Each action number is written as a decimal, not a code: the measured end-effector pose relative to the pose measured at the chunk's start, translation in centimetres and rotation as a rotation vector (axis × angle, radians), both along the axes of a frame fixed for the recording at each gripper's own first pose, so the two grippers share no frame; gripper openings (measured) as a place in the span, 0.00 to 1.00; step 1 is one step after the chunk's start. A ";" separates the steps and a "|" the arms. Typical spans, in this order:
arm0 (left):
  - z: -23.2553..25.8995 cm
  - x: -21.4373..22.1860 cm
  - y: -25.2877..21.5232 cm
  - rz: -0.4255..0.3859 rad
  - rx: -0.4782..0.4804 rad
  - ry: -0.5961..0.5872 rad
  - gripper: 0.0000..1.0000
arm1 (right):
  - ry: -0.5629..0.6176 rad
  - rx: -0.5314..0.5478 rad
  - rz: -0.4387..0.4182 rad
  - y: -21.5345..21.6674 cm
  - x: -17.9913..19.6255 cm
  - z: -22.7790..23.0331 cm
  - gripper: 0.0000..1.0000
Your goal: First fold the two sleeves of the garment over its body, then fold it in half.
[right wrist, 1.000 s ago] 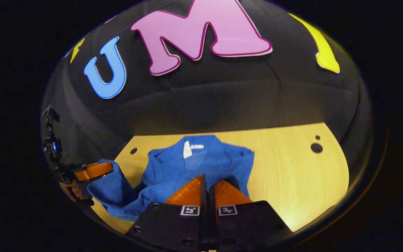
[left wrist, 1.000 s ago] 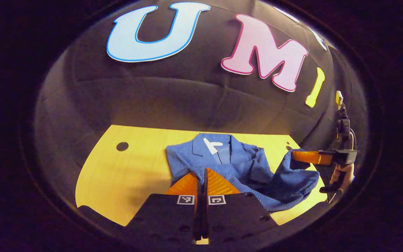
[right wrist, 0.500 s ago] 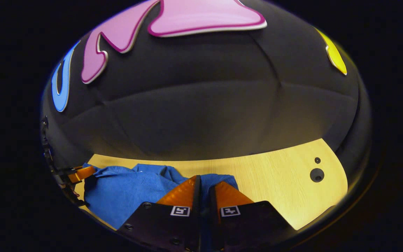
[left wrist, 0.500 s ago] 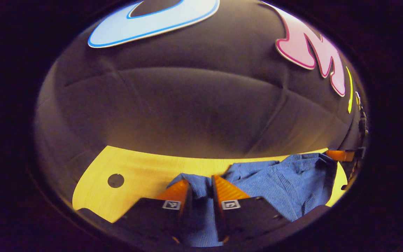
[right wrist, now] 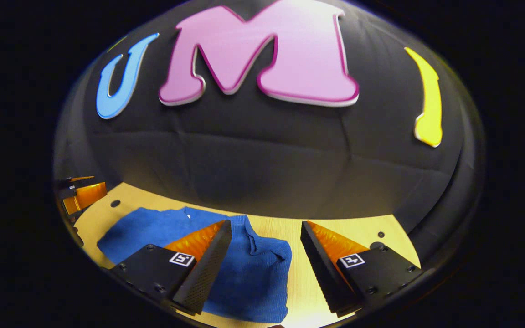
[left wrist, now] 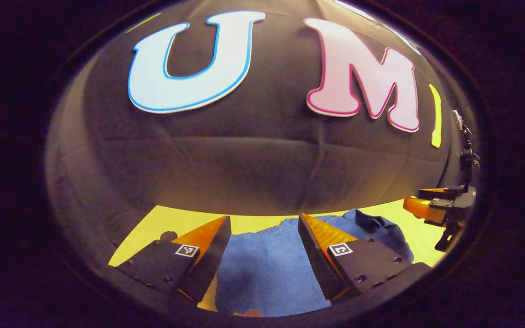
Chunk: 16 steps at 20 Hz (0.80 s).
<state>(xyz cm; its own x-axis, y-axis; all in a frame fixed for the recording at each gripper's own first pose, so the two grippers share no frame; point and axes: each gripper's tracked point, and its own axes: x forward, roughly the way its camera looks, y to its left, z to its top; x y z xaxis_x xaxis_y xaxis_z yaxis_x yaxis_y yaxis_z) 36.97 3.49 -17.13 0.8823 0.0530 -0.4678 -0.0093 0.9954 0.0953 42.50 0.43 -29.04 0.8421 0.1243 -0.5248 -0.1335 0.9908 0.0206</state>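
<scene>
The blue garment lies folded in a bundle on the table. Both the left tool and the right tool hang spread wide above it, gripping nothing. The loose knit could spring back or slump unevenly. Its near edge is cut off, so sleeve placement is hard to judge.

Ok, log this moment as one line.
left gripper: open | right gripper: open | blue knit garment: folded, released on wooden table
</scene>
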 end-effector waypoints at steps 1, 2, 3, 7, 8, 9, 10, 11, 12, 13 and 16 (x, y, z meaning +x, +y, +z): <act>2.0 -1.6 -0.8 -0.025 0.008 -0.040 0.84 | -0.059 -0.001 -0.005 0.0 -1.0 2.6 0.99; 3.9 -3.1 -1.7 -0.035 0.006 -0.074 0.86 | -0.112 -0.010 -0.017 -0.7 -2.3 5.1 0.98; 5.7 -4.7 -2.8 -0.046 -0.002 -0.105 0.86 | -0.157 -0.018 -0.029 -1.1 -3.5 7.2 0.98; 13.7 -12.5 -5.9 -0.105 -0.042 -0.302 0.85 | -0.277 0.004 -0.079 -2.3 -10.4 16.0 0.98; 15.2 -15.0 -5.8 -0.118 -0.049 -0.342 0.84 | -0.300 0.020 -0.095 -2.6 -12.7 17.9 0.97; 16.5 -17.5 -5.9 -0.134 -0.050 -0.368 0.83 | -0.322 0.044 -0.108 -2.8 -15.0 19.7 0.97; 17.7 -20.1 -6.1 -0.141 -0.051 -0.385 0.83 | -0.336 0.074 -0.118 -2.6 -18.2 21.1 0.96; 18.2 -22.2 -6.4 -0.142 -0.050 -0.391 0.85 | -0.356 0.112 -0.115 -2.0 -20.7 22.5 0.96; 19.0 -24.9 -6.2 -0.132 -0.046 -0.400 0.83 | -0.378 0.147 -0.111 -1.2 -23.5 24.0 0.96; 19.5 -27.1 -5.9 -0.127 -0.037 -0.410 0.85 | -0.396 0.165 -0.109 -0.9 -25.5 25.0 0.96; 20.5 -33.5 -5.4 -0.132 -0.018 -0.482 0.80 | -0.439 0.115 -0.099 -1.0 -31.8 26.5 0.96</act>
<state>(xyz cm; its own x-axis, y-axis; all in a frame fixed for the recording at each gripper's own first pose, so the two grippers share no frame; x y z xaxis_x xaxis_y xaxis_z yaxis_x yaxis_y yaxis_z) 3.51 -1.95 3.35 0.9970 -0.0778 -0.0054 0.0779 0.9925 0.0938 10.69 -0.54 -2.59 0.9922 0.0688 -0.1035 -0.0591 0.9938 0.0940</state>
